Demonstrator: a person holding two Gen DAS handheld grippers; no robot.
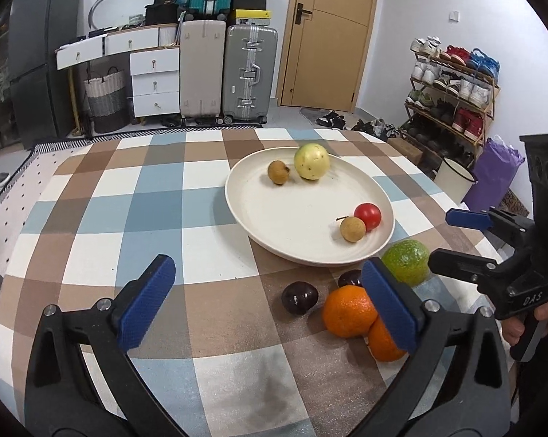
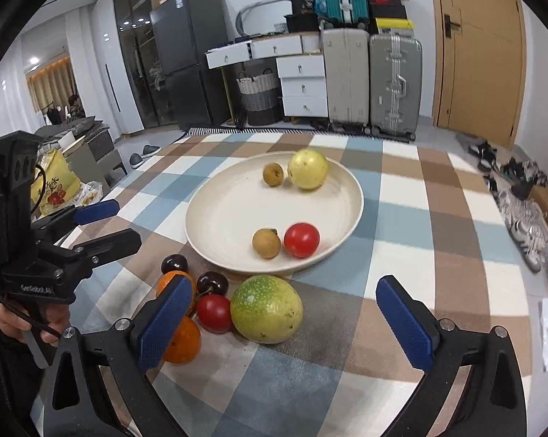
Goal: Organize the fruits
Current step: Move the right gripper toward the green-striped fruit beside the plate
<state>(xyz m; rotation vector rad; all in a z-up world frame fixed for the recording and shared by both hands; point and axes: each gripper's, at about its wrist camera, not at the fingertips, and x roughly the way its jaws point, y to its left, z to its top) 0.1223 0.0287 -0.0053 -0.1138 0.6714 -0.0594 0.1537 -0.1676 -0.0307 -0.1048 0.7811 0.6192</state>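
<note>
A cream plate [image 1: 237, 196] [image 2: 197, 215] holds a pale yellow fruit [image 1: 311, 161], two brown longans [image 1: 278, 172] [image 1: 352, 229] and a red tomato [image 1: 367, 216]. On the cloth in front of it lie a green fruit [image 2: 266, 308], a second red tomato [image 2: 214, 313], two dark cherries [image 2: 212, 283] [image 2: 174, 264] and two oranges [image 1: 348, 311] [image 2: 183, 340]. My left gripper [image 1: 268, 269] [image 2: 126, 222] is open and empty, left of this cluster. My right gripper [image 2: 284, 286] [image 1: 441, 238] is open and empty, its fingers wide on either side of the green fruit without touching it.
A checked cloth [image 1: 157, 204] covers the table. Suitcases [image 1: 250, 73], white drawers [image 1: 155, 82], a dark fridge [image 1: 37, 54] and a door [image 1: 328, 36] stand behind it. A shoe rack [image 1: 452, 87] is at the right. A person's hand [image 2: 11, 322] holds the left gripper's handle.
</note>
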